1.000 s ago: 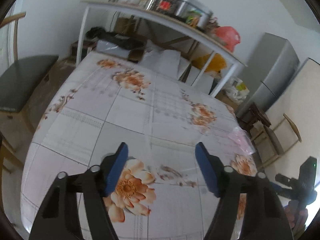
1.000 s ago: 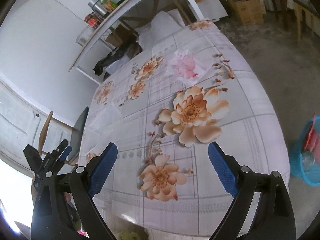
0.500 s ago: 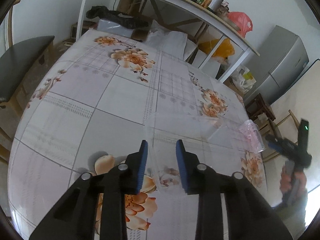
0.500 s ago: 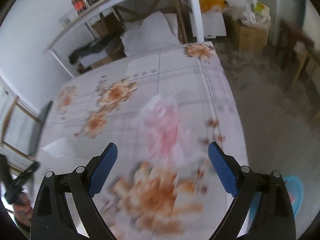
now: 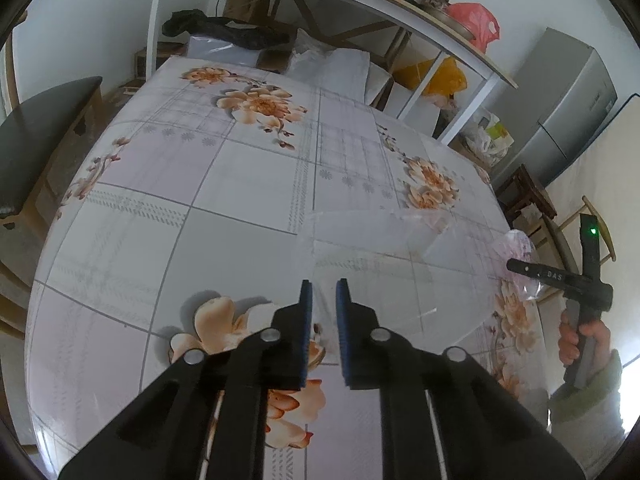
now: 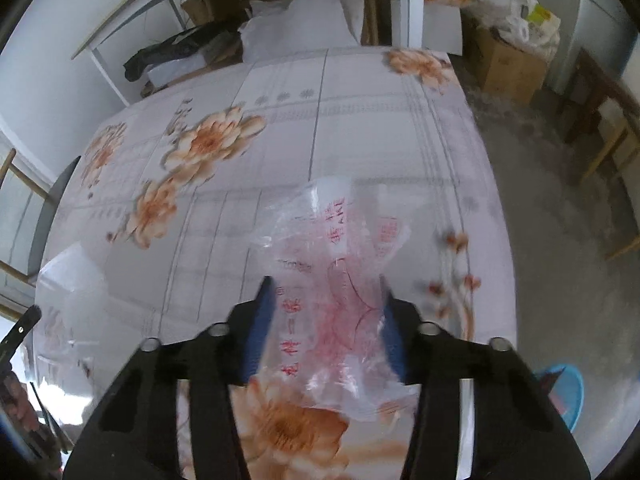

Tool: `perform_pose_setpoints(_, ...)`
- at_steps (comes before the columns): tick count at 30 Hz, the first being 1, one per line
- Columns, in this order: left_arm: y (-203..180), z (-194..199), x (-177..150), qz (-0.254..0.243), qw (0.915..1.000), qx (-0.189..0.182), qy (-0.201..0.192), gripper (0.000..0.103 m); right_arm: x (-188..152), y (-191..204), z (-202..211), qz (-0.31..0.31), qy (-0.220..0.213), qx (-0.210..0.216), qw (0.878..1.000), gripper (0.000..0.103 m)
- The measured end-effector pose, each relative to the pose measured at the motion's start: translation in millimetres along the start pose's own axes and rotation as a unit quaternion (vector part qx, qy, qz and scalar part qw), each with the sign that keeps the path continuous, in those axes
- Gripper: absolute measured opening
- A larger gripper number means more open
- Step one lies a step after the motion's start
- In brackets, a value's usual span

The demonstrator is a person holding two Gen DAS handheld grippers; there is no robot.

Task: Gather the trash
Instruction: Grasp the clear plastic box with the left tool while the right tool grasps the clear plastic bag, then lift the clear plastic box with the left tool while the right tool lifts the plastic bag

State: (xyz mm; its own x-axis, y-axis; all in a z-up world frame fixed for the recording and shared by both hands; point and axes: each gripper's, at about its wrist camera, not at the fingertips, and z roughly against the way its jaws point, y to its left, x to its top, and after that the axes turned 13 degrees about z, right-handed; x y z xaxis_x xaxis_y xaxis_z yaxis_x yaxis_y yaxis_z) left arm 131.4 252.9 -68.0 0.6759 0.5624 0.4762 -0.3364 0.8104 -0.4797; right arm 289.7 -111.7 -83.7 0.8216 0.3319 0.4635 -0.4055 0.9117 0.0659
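A clear plastic sheet lies on the floral tablecloth. My left gripper is nearly shut, its blue pads pinching the sheet's near edge. A crumpled clear bag with red print lies between the blue fingers of my right gripper, whose jaws are partly closed around it. The bag also shows in the left wrist view, by the right gripper's body. The clear sheet shows at the left of the right wrist view.
A blue basket stands on the floor off the table's right side. A white shelf rack with jars and bags is behind the table. A dark chair stands at the left. A grey fridge is at the far right.
My left gripper moved forward and closed from wide open onto the clear sheet's edge. My right gripper swung over the red-printed bag and narrowed around it.
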Motion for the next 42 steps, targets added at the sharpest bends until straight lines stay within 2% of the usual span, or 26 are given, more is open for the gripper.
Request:
perform_pose_setpoints(6, -1.2, 7.3, -12.9, 0.001, 0.9999, -0.012, 0.005, 0.009, -40.4, 9.1, 20.4, -0.056, -0.007, 0.046, 0.997, 0.031)
perform_pose_setpoints(17, -4.7, 20.8, -41.3, -0.002, 0.9991, -0.029, 0.03, 0.009, -103.3, 12.0, 47.8, -0.138, -0.025, 0.083, 0.987, 0.03)
perform_pose_setpoints(22, -10.7, 24.7, -54.0, -0.01, 0.9981, -0.04, 0.045, 0.009, -107.2, 18.4, 49.9, -0.135, -0.024, 0.073, 0.988, 0.03)
perform_pose_setpoints(28, -18.2, 22.5, -59.4, -0.026, 0.998, -0.029, 0.051, 0.01, -105.6, 20.9, 48.2, -0.132, -0.028, 0.061, 0.989, 0.03)
perform_pose_setpoints(42, -20.0, 16.8, -63.2, -0.032, 0.9975, -0.026, 0.057, 0.01, -114.7, 13.4, 54.6, -0.147, -0.036, 0.072, 0.986, 0.03)
